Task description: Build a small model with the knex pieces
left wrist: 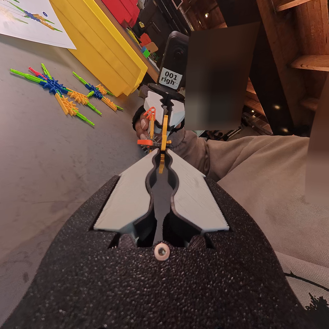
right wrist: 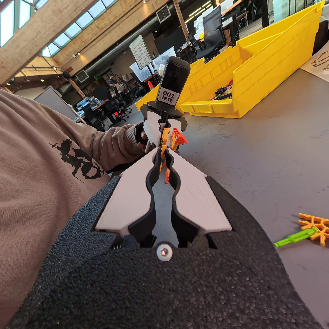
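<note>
A grey table (left wrist: 44, 169) carries everything, with a yellow bin (right wrist: 267, 71) at its far edge holding a few loose toy pieces. In the left wrist view a printed sheet (left wrist: 32, 25) lies at the far left, and near it rest two flat star-shaped builds (left wrist: 58, 89) of blue, orange and green sticks.

Held above the table between the two tools is a small toy assembly (left wrist: 156, 140) of yellow, orange and grey parts. The left gripper (left wrist: 162, 153) is clenched on its yellow piece (left wrist: 162, 142), whose long axis runs straight along the fingers, pointing away toward the opposite tool. The right gripper (right wrist: 162, 151) faces it tip to tip, clamped on the same yellow piece (right wrist: 163, 142). Orange rods (right wrist: 178, 140) stick out to the right.

A green stick with an orange connector (right wrist: 306, 233) lies near right.
</note>
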The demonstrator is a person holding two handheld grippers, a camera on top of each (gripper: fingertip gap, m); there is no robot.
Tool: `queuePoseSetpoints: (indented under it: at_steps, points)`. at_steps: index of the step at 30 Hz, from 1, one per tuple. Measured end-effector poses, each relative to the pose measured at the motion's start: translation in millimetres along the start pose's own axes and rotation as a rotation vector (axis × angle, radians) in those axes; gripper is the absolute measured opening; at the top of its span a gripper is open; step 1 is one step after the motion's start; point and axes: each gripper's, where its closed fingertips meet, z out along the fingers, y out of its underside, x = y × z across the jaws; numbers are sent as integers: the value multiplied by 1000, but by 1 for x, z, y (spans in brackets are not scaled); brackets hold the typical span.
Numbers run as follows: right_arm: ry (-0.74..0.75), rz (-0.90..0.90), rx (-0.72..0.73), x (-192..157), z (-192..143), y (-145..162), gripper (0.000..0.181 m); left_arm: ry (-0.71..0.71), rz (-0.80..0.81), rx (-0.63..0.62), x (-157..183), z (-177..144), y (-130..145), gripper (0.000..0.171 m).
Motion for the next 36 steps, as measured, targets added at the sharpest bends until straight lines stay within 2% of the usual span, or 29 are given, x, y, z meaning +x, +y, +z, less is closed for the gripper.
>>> queuePoseSetpoints:
  at_steps: [13,24,27,32,36]
  points:
    - [-13,18,11,-1,-1,0,2,-7,20,16,0,0,-3,4]
    - [1,-31,-22,0,0,4,2,6,-93,17,-3,-1,-2,3]
    - [24,-138,-29,-2,0,2,1,39,-153,27,-1,-1,-2,3]
    - [111,-447,-85,-4,-1,6,1,51,-200,20,-2,0,1,3]
    - [120,-485,-84,-5,-2,6,1,60,-222,25,-2,0,1,3]
